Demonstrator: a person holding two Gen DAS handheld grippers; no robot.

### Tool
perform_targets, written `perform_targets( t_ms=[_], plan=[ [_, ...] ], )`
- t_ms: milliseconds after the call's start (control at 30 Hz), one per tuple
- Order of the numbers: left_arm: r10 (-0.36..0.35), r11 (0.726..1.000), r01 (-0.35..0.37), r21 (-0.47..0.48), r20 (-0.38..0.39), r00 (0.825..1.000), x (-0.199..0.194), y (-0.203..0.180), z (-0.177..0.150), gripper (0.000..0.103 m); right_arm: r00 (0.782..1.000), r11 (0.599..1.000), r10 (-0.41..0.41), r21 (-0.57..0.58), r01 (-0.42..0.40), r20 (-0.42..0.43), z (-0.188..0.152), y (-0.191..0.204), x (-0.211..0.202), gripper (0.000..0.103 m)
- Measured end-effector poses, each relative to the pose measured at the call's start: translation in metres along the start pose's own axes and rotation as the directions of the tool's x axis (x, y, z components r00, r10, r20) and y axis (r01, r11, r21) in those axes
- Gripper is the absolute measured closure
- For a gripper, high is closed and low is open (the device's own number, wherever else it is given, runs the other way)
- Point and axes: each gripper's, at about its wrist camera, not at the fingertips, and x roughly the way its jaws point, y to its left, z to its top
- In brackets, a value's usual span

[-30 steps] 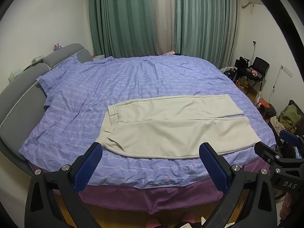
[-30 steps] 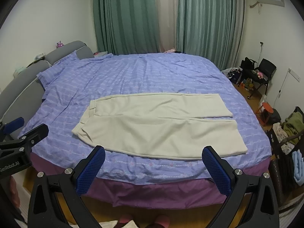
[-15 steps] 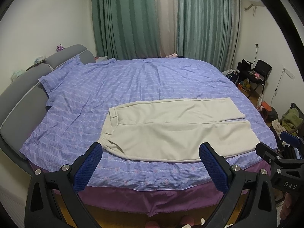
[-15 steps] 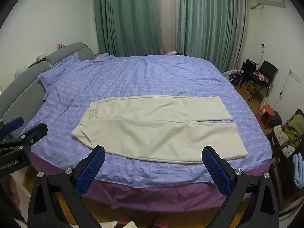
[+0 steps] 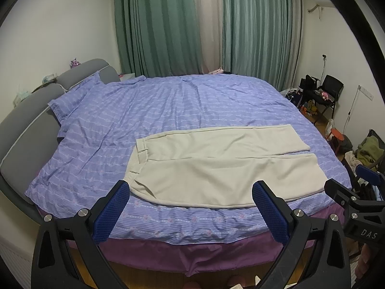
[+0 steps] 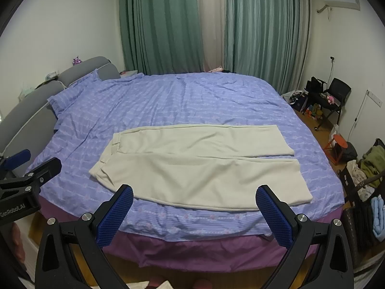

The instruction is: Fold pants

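Note:
Cream pants (image 5: pixel 216 161) lie flat on the purple bedspread (image 5: pixel 168 106), waistband to the left and both legs stretched to the right, side by side. They also show in the right wrist view (image 6: pixel 199 166). My left gripper (image 5: pixel 192 192) is open and empty, held off the near edge of the bed, short of the pants. My right gripper (image 6: pixel 197 195) is open and empty at the same near edge. The right gripper shows at the right edge of the left wrist view (image 5: pixel 356 192), and the left gripper shows at the left edge of the right wrist view (image 6: pixel 28 175).
A grey headboard (image 5: pixel 26 120) and a pillow (image 5: pixel 79 91) are at the left. Green curtains (image 5: pixel 168 24) hang behind the bed. A black chair (image 6: pixel 334 96), an orange stool (image 6: pixel 336 144) and piles of clothes (image 6: pixel 370 159) stand on the floor at the right.
Both grippers have tilted up and drawn slightly nearer the bed, so the pants sit lower in both views. The pants have not moved. Both grippers remain open.

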Motion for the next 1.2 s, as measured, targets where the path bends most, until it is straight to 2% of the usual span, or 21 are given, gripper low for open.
perform_targets(
  t_ms=[733, 1133, 1200],
  plan=[
    [0.026, 1.000, -0.026, -0.015, -0.012, 1.000, 0.002, -0.015, -0.001, 0.000, 1.000, 0.999, 0.030, -0.012, -0.030, -0.006, 0.003, -0.021, 0.006, 0.001],
    [0.030, 0.997, -0.035, -0.062, -0.072, 0.997, 0.029, -0.016, 0.004, 0.000, 0.996, 0.996, 0.082, -0.045, -0.083, -0.032, 0.010, -0.029, 0.027, 0.001],
    [0.048, 0.996, -0.053, -0.065, -0.075, 0.996, 0.036, -0.012, 0.006, 0.000, 0.996, 0.995, 0.084, -0.052, -0.085, -0.031, 0.010, -0.028, 0.034, 0.001]
  ],
)
